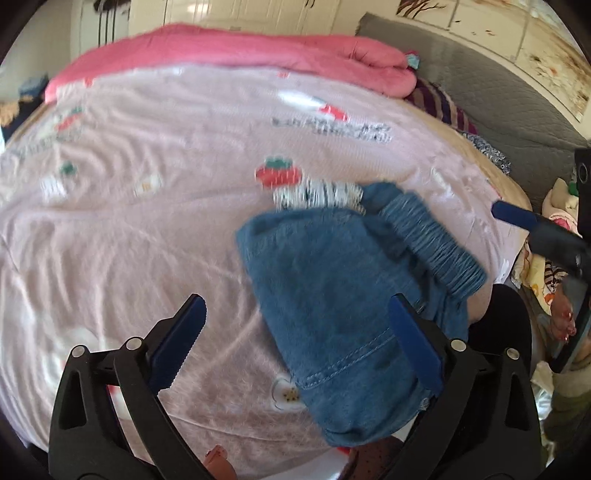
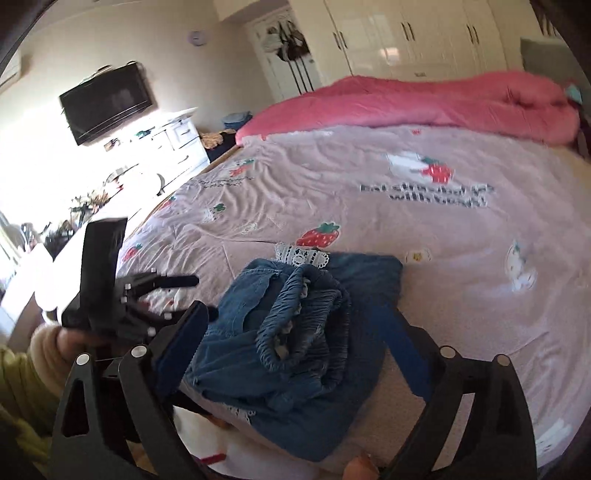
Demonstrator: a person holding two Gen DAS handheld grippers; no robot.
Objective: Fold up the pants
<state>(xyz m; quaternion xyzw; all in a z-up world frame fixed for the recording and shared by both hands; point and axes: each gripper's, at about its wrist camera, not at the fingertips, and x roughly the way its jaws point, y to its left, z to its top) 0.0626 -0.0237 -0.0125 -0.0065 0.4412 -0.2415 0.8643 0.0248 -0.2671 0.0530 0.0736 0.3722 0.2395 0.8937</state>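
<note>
Blue denim pants (image 1: 343,302) with a gathered elastic waistband (image 1: 436,243) and white lace trim lie folded into a small bundle on the pink strawberry-print bedspread (image 1: 147,229). My left gripper (image 1: 299,343) is open and empty above the bundle's near left part. In the right wrist view the pants (image 2: 295,339) lie between the spread fingers of my right gripper (image 2: 295,354), which is open and empty, close over them. The left gripper (image 2: 162,291) also shows at the left there, and the right gripper's finger (image 1: 517,218) shows at the right edge of the left wrist view.
A pink quilt (image 2: 424,99) lies bunched along the far side of the bed. White wardrobes (image 2: 406,33) stand behind it. A wall television (image 2: 107,103) and a white dresser (image 2: 181,140) are at the left. A grey headboard (image 1: 480,74) is at the right.
</note>
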